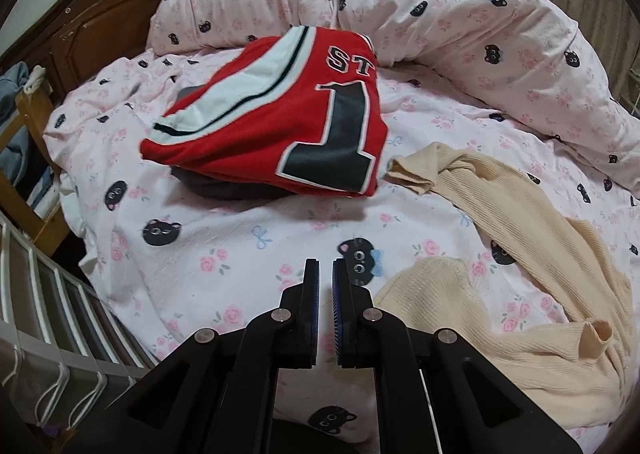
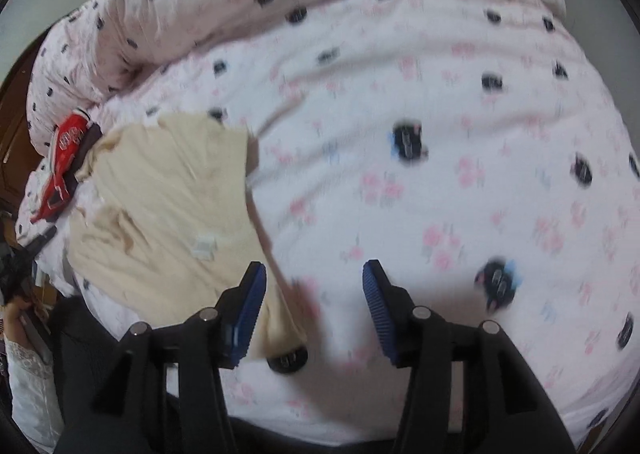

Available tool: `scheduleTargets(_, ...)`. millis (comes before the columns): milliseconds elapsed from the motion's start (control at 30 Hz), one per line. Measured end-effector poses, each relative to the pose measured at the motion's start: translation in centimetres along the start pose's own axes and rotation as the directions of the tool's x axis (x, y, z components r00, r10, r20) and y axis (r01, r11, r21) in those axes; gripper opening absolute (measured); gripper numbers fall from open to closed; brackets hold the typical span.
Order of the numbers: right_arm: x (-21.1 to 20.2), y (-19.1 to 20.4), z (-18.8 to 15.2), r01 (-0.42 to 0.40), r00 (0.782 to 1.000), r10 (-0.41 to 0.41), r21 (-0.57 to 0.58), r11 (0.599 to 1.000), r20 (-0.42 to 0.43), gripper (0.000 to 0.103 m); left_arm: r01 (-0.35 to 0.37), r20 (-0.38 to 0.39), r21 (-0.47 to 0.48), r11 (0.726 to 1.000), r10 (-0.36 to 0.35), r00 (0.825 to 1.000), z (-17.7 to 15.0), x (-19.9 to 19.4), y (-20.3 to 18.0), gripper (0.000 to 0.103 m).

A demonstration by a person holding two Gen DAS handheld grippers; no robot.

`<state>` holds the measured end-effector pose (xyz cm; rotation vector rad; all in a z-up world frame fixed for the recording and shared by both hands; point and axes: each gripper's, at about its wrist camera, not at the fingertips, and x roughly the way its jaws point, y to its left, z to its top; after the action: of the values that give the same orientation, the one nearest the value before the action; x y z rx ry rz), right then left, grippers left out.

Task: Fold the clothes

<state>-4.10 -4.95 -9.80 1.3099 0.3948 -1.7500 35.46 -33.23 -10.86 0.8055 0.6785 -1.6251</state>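
Note:
A folded red jersey (image 1: 280, 126) with a black number 1 lies on top of a dark garment at the far middle of the bed. A cream ribbed sweater (image 1: 520, 282) lies crumpled to the right of it. My left gripper (image 1: 325, 266) is nearly shut and empty, above bare sheet just left of the sweater. In the blurred right wrist view the sweater (image 2: 168, 206) lies at the left and the jersey (image 2: 66, 158) at the far left. My right gripper (image 2: 314, 274) is open and empty, with the sweater's edge under its left finger.
The bed has a pink sheet (image 1: 224, 262) printed with black cats and flowers. A bunched quilt (image 1: 440, 22) of the same print lies along the far side. A wooden headboard (image 1: 92, 26) and white drawers (image 1: 60, 318) stand at the left.

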Motion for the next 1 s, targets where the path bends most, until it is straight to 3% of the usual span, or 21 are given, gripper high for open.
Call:
scheduleTargets(133, 0.5, 1.3, 4.0, -0.084, 0.996, 0.086, -0.042, 0.996, 0.032, 0.052, 0.01, -0.009, 0.018, 1.0, -0.01, 1.0, -0.2, 0.0, -0.7, 0.006)
scheduleTargets(267, 3.7, 3.1, 7.0, -0.159, 0.987, 0.158, -0.069, 0.985, -0.015, 0.052, 0.02, 0.0, 0.033, 0.999, -0.02, 1.0, -0.3, -0.3, -1.2, 0.006)
scheduleTargets(367, 6.3, 4.2, 8.2, -0.159, 0.987, 0.155, -0.089, 0.983, -0.053, 0.051, 0.029, -0.004, 0.033, 0.999, -0.029, 1.0, -0.3, -0.3, -1.2, 0.008)
scheduleTargets(500, 8.2, 4.0, 8.8, -0.194, 0.979, 0.189, -0.055, 0.979, -0.082, 0.051, 0.053, -0.012, 0.013, 0.998, -0.053, 0.999, -0.2, -0.2, -0.9, 0.021)
scheduleTargets(633, 10.1, 3.8, 9.4, -0.228, 0.968, 0.224, -0.02, 0.974, -0.11, 0.051, 0.08, -0.023, -0.005, 0.997, -0.081, 0.996, -0.1, -0.1, -0.7, 0.022)
scheduleTargets(700, 11.0, 3.7, 9.7, -0.244, 0.962, 0.242, -0.002, 0.97, -0.123, 0.048, 0.089, -0.028, -0.009, 0.996, -0.089, 0.996, -0.1, 0.0, -0.7, 0.022)
scheduleTargets(800, 11.9, 3.6, 9.9, -0.273, 0.952, 0.273, 0.022, 0.962, -0.136, 0.02, 0.094, -0.03, -0.012, 0.995, -0.095, 0.995, -0.1, -0.1, -0.7, 0.022)
scheduleTargets(1000, 10.6, 2.7, 10.0, -0.316, 0.942, 0.32, 0.054, 0.947, -0.097, 0.02, 0.096, -0.049, -0.028, 0.995, -0.097, 0.994, -0.1, 0.3, -0.6, 0.022)
